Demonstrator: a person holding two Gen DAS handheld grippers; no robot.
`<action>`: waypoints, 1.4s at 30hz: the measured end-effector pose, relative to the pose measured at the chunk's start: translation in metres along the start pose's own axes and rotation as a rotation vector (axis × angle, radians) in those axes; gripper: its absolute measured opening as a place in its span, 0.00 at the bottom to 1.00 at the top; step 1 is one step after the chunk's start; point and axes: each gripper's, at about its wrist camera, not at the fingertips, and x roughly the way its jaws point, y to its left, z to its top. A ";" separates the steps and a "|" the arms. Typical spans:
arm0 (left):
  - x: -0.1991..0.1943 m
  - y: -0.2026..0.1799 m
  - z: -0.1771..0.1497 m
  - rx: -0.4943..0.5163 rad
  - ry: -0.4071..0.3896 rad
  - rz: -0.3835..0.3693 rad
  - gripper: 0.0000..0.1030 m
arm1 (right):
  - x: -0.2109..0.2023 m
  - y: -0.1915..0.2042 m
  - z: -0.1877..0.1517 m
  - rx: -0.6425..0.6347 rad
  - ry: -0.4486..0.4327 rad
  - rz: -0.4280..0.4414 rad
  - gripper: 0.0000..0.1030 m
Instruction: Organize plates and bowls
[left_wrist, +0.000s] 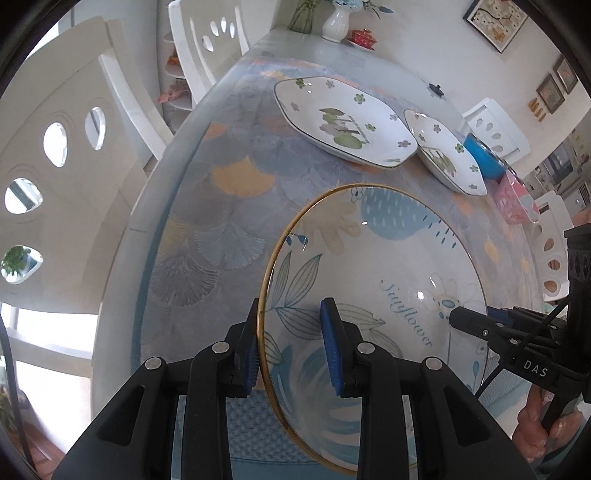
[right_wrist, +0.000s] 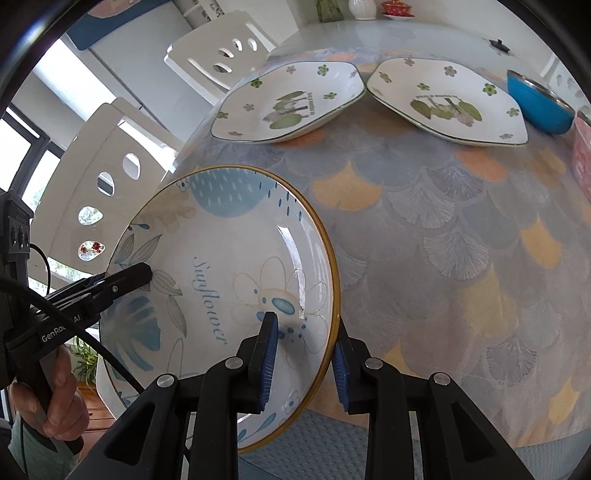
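Note:
A large round "Sunflower" plate (left_wrist: 369, 280) with a gold rim is held above the near table edge. My left gripper (left_wrist: 291, 347) straddles its left rim, one finger inside and one outside, with a gap to the rim. My right gripper (right_wrist: 304, 354) straddles the plate (right_wrist: 221, 280) on its right rim in the same way. Each gripper shows in the other's view, the right one (left_wrist: 458, 317) and the left one (right_wrist: 147, 275). Two hexagonal flower plates (right_wrist: 288, 101) (right_wrist: 447, 101) lie side by side further back. A blue bowl (right_wrist: 537, 105) stands at the far right.
A pink box (left_wrist: 515, 201) sits beside the blue bowl. A white vase (left_wrist: 336, 22) and a red lidded cup (left_wrist: 364, 38) stand at the table's far end. White chairs (left_wrist: 55, 155) line the left side. The patterned tablecloth (right_wrist: 443, 240) covers the table.

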 end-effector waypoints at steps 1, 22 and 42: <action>0.002 -0.001 0.000 0.002 0.004 -0.001 0.25 | -0.001 -0.002 0.000 0.004 0.000 -0.001 0.26; 0.010 -0.015 -0.002 0.111 0.004 0.067 0.25 | -0.003 -0.011 -0.010 0.010 0.011 -0.075 0.27; -0.125 -0.127 0.006 0.171 -0.294 -0.010 0.38 | -0.180 -0.018 -0.018 -0.053 -0.254 -0.026 0.55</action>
